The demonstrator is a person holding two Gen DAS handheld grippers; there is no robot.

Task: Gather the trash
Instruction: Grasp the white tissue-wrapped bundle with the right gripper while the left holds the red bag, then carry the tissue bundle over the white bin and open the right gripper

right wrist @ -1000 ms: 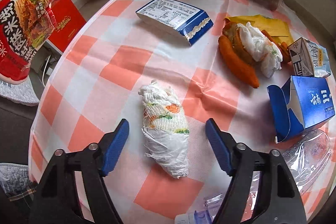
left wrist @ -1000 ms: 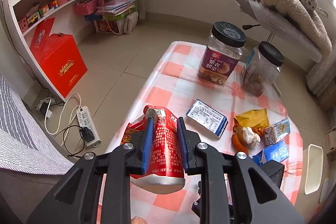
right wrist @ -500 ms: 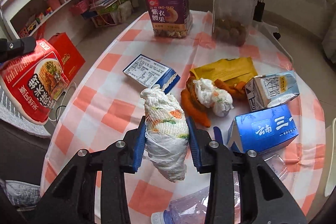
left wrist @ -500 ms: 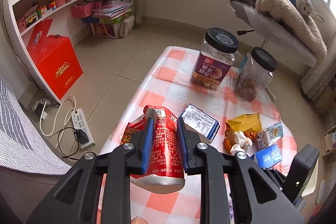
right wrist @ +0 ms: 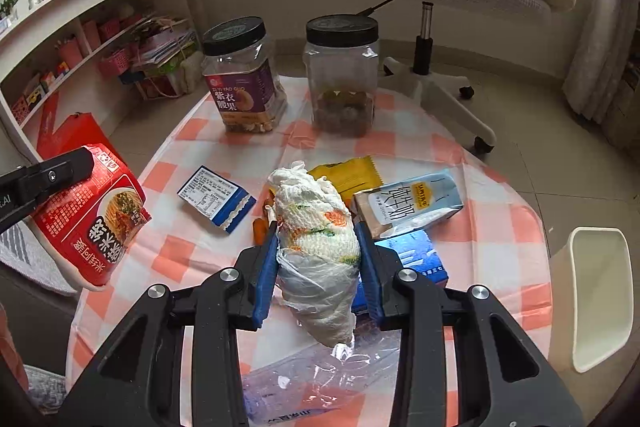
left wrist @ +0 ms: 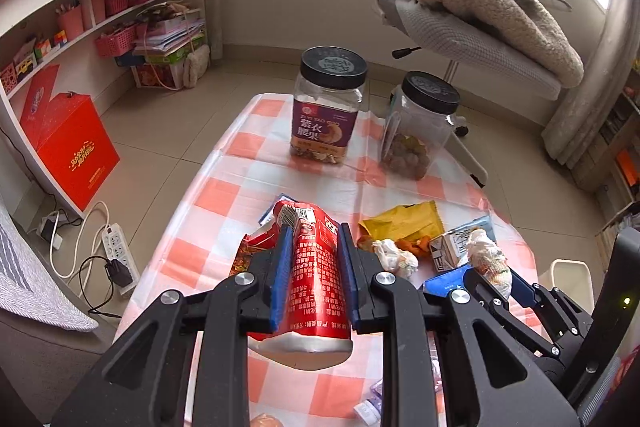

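Lifted off the counter [right wrist: 192, 239] since a second ago, the wad of tissue and plastic wrap [right wrist: 320, 247] is now hanging clear of the checked cloth between the blue pads of the right gripper [right wrist: 318, 267], which were standing wide on either side of it then and are now pressing on its flanks. Both views are also taking in more of the room than before. The left gripper [left wrist: 313, 267] is clamping a red instant-noodle cup [left wrist: 314, 279] by its sides, holding it above the near left edge of the counter; in the right wrist view the cup [right wrist: 96, 219] is showing its printed face, tilted, off to the left. Other litter is lying on the cloth: a small blue-and-white box [right wrist: 216, 197] left of centre, a yellow wrapper [right wrist: 352, 175] with orange peel [right wrist: 260, 227] and a second crumpled tissue [left wrist: 394, 255] beside it, a pale milk carton [right wrist: 408, 203] lying on its side, a blue carton [right wrist: 416, 259] just in front of it, and a crushed clear plastic bottle [right wrist: 304, 387] at the near edge. Two black-lidded jars are standing upright at the far end, a purple-labelled nut jar [right wrist: 240, 79] and a clear jar [right wrist: 342, 75] just beside it. A white bin [right wrist: 596, 299] is sitting on the floor off the counter's right side.
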